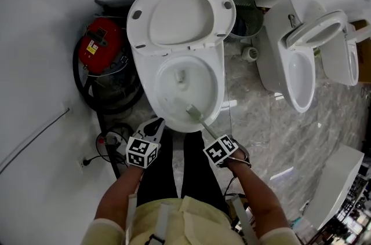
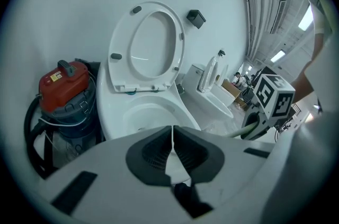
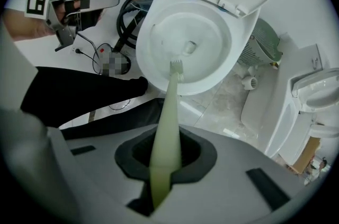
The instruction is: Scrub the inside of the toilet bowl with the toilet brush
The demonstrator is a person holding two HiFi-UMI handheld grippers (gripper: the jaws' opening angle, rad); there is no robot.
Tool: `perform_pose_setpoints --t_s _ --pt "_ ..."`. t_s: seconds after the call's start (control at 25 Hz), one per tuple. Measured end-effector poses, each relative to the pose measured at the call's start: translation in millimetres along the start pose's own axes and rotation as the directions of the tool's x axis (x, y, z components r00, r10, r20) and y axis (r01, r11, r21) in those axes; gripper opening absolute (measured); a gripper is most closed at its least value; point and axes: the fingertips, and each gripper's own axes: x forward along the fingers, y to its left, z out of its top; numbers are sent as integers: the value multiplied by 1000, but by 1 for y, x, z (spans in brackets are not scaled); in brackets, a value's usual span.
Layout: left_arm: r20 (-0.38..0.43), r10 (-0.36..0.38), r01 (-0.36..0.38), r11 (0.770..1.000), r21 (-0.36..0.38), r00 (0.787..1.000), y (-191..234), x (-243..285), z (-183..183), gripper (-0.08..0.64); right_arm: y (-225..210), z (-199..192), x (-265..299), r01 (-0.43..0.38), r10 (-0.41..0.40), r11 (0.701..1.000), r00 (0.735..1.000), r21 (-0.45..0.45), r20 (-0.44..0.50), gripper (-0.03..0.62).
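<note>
The right tongs point(image 3: 165, 158) pinch the pale green handle of the toilet brush point(image 3: 169, 106) between their dark pads, low on the shaft. From there the handle runs up and away over the front rim of the toilet bowl point(image 1: 174, 84). The brush head point(image 3: 176, 65) lies inside the bowl against its near inner wall, short of the drain opening.

The left tongs point(image 2: 172, 151) are pressed together with nothing between them. They hang just outside the bowl's front left rim, apart from the brush handle and beside the person's dark trouser leg. The toilet seat point(image 1: 139, 24) stands raised against the wall.

A red-topped vacuum cleaner point(image 1: 99, 44) sits left of the toilet. A second toilet point(image 1: 298, 64) stands to the right on the marble floor point(image 1: 261, 122).
</note>
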Motion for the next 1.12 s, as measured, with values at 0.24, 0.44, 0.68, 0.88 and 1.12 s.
perform_pose_setpoints --t_s 0.24,0.44,0.68,0.88,1.12 --pt "6 21 -21 1000 -15 1000 9 -4 0 12 33 17 1 -123 121 992 992 27 44 46" --pt "12 28 -28 999 -18 1000 13 -6 0 12 53 36 -1 -227 218 971 970 76 108 46" --pt "13 38 -38 999 -22 999 17 -11 -1 12 64 62 -9 -287 270 954 947 81 174 46" --pt "18 50 -50 998 -26 999 20 -14 -1 12 69 77 -7 -289 274 956 942 51 193 46" --pt "15 59 -59 998 -30 998 20 -16 -3 12 68 95 -8 -321 293 942 929 96 227 46"
